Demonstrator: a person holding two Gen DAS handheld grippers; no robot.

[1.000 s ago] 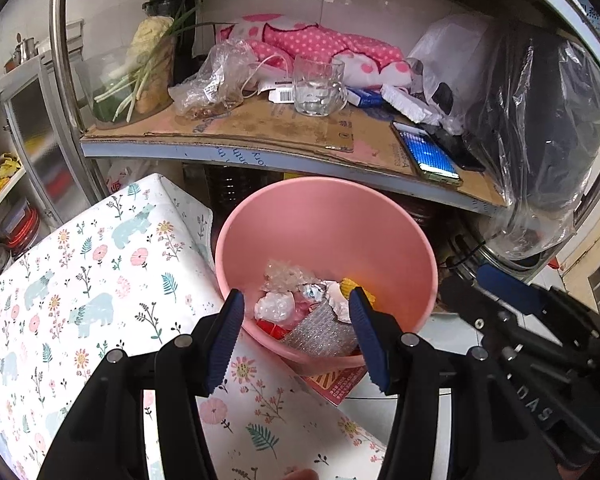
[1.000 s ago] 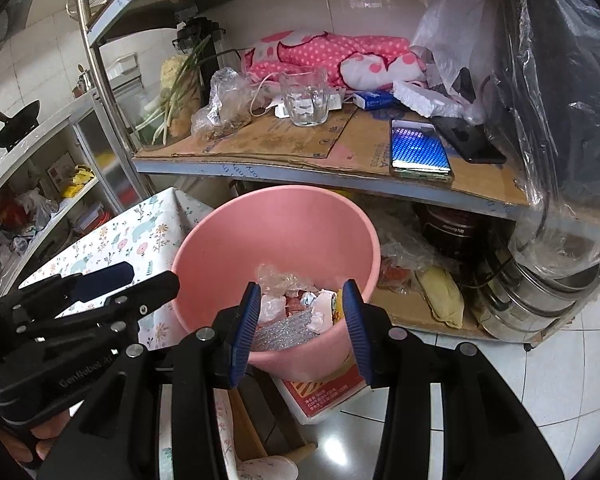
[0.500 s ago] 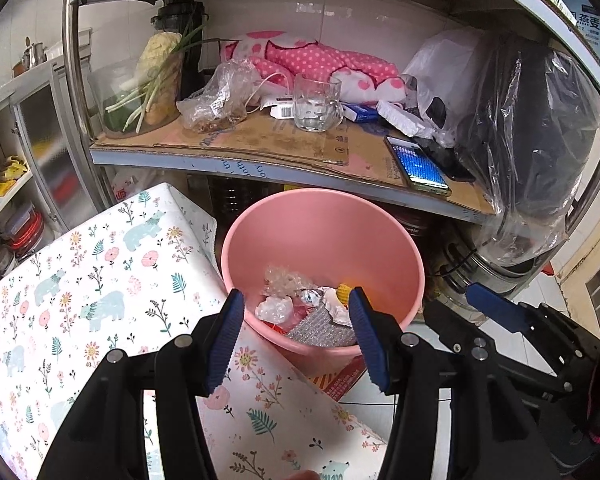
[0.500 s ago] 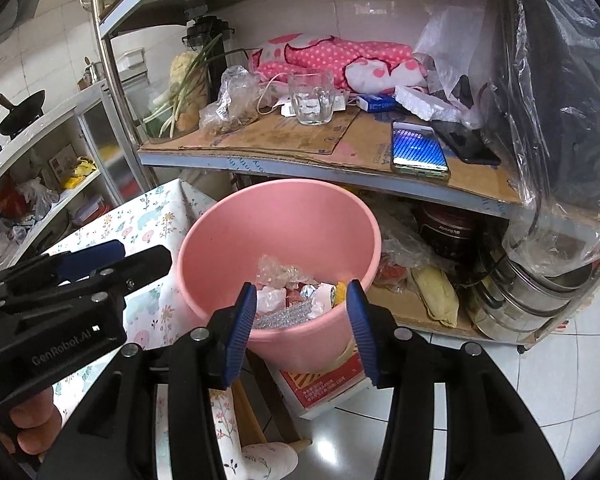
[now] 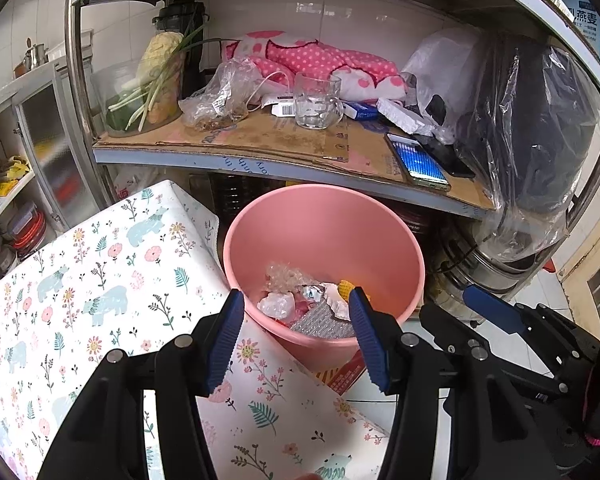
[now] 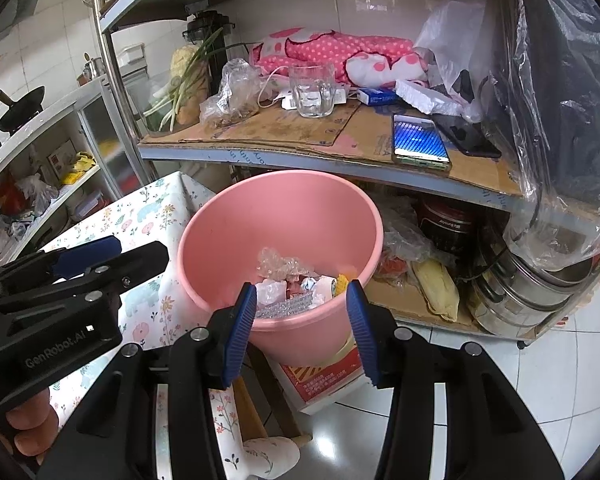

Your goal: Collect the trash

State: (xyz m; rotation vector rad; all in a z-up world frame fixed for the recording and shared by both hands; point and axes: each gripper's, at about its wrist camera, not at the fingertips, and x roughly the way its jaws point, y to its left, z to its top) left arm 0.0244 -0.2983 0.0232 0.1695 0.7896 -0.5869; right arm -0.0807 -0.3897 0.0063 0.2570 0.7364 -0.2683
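A pink bin (image 5: 340, 232) stands on the floor between the flowered table (image 5: 80, 280) and the metal shelf. Crumpled wrappers, foil and plastic scraps (image 5: 288, 280) lie in its bottom. My left gripper (image 5: 295, 300) hovers open over the bin's near rim, its blue pads empty. Over the same rim of the bin (image 6: 280, 216) my right gripper (image 6: 301, 292) is open too, with the trash (image 6: 284, 268) showing below it. Each gripper appears in the other's view: the right gripper (image 5: 496, 312) at the right, the left gripper (image 6: 80, 268) at the left.
The shelf (image 5: 260, 168) behind the bin holds cardboard, a glass mug (image 5: 316, 100), a lit phone (image 5: 418, 160), plastic bags and pink cloth. Steel pots (image 6: 532, 292) sit on the lower shelf at the right. A red box (image 6: 324, 376) lies under the bin on the tiled floor.
Both grippers have drawn back a little from the bin, which looks smaller now. The right jaws stand slightly wider. The trash in the bin has not moved.
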